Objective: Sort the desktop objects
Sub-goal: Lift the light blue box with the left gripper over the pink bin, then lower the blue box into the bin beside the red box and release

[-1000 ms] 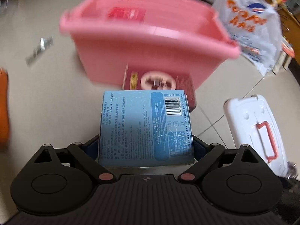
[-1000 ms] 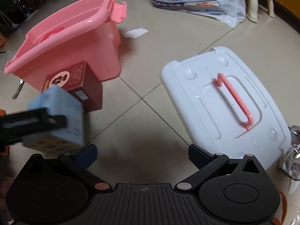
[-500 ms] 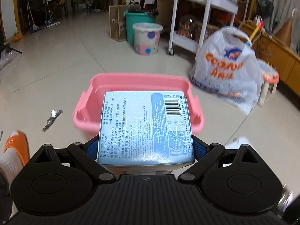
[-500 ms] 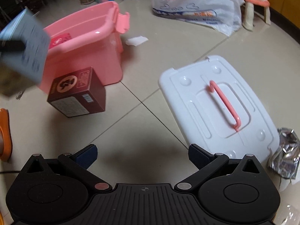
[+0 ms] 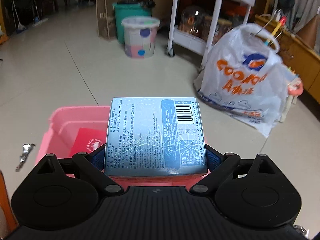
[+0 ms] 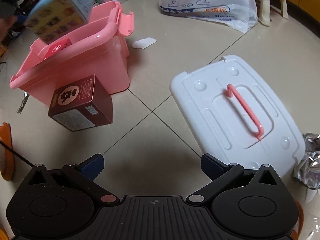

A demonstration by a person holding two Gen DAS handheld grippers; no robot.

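Lifted from the floor a second ago, the blue box (image 5: pixel 155 136) now hangs over the open pink bin (image 5: pixel 66 124), clenched in the left claw (image 5: pixel 155 158). The right claw (image 6: pixel 153 165) waits released above the floor; a drop looks imminent.

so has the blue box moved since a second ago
Yes. In the right wrist view the blue box has risen from the floor beside the brown box to above the pink bin.

The blue box (image 5: pixel 155 135) hides most of the pink bin (image 5: pixel 60 124); in the right wrist view it is blurred
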